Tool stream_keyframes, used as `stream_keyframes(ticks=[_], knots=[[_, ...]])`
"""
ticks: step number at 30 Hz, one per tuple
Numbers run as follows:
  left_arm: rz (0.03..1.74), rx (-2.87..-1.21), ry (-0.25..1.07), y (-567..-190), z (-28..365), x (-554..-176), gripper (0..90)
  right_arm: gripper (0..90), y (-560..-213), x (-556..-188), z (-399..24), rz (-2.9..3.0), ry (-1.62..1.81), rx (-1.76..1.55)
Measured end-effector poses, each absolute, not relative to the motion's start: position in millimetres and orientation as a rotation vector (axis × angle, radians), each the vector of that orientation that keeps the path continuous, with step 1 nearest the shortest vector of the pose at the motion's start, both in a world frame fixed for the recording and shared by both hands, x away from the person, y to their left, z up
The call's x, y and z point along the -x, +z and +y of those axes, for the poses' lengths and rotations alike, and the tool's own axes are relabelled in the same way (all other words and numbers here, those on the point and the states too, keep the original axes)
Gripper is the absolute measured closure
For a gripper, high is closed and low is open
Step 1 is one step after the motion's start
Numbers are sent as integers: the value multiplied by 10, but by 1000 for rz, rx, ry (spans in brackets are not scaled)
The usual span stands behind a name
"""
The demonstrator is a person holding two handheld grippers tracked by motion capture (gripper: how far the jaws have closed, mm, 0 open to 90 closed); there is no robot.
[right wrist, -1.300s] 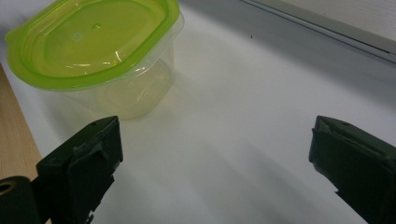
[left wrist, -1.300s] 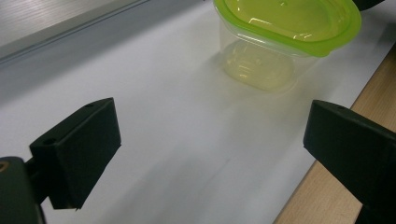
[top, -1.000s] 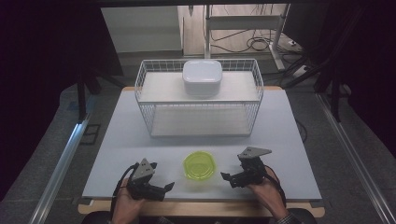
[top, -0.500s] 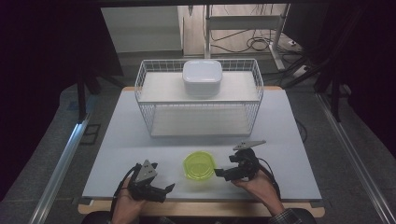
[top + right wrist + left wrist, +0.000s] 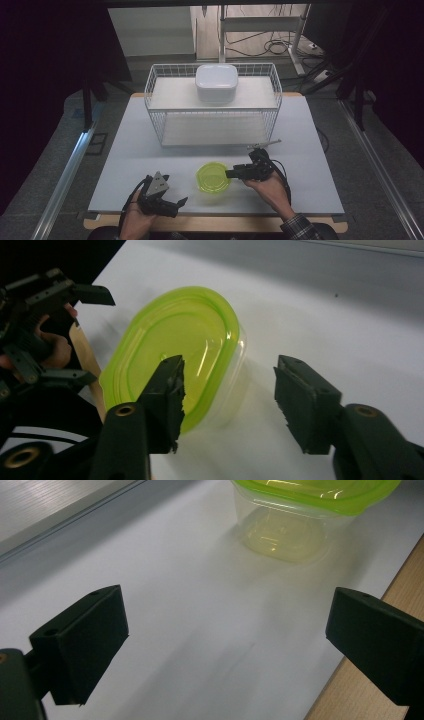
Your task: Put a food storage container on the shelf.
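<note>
Green-lidded container (image 5: 310, 510) cut off by top edge in left gripper view. Near rim hidden behind one jaw in right gripper view. White box (image 5: 216, 82) contents hidden by lid.

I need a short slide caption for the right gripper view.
Right hand-held gripper, its jaws just closing, reaches the green-lidded container on the white table.

Left gripper (image 5: 176, 203): black body, grey three-cornered plate on top, black cable trailing at the table's near edge (image 5: 210, 223). Its jaws are matt black blocks, each with a small hole. Right gripper (image 5: 231, 173): black, cabled, brass-coloured pivot screws, worn jaw pads. Plaid cuffed sleeve (image 5: 299, 228) behind it.
</note>
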State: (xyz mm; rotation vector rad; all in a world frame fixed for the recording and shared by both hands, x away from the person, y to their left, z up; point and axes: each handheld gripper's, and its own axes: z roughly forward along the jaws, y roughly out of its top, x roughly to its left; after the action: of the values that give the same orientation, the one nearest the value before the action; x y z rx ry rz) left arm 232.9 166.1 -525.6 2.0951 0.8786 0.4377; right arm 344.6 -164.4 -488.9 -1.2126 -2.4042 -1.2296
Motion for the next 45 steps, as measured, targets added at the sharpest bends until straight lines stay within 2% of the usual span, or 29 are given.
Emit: stream_keyframes(ticks=[7,14,27,45], knots=[[866,-2105,444,-5254,1650,-2322,30,616,-4960,-3558,-1571,-2318,-1172,1224],[860,-2110,446,-5255,1639,-2318,31,798,-4981,-3592,-1587,-2192,-1155,1246],[867,-2101,445,-5253,1646,-2319,33,817,-4888,-3561,-1611,-2138,-1202,1215],[875,-2095,439,-5259,1656,-2330,32,816,-4394,-3608,-1799,-2113,-1367,1191]])
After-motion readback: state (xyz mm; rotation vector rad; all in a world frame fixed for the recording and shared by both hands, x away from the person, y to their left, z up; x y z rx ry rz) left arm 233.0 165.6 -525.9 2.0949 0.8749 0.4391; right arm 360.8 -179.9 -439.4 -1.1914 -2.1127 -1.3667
